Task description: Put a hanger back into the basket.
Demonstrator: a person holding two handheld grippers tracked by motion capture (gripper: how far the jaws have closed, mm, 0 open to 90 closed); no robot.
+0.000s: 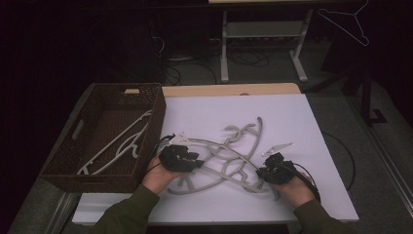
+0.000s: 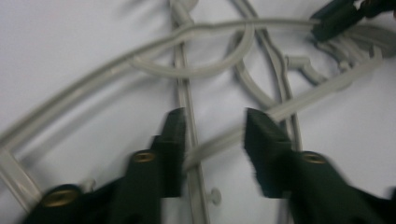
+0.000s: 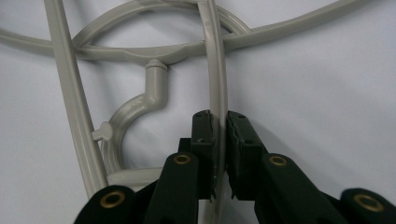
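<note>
High view: wicker basket (image 1: 155,109) left of tangled hangers (image 1: 229,156).

Wicker basket (image 1: 92,113), perhaps two hangers (image 1: 122,141)

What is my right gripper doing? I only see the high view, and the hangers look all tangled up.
Observer: In the right gripper view, the right gripper has its jaws shut on a thin grey hanger bar.
Operator: Is the left one grabbing too?
Observer: Not yet. In the left gripper view, the left gripper has its jaws apart, with a slanting hanger bar running between them.
</note>
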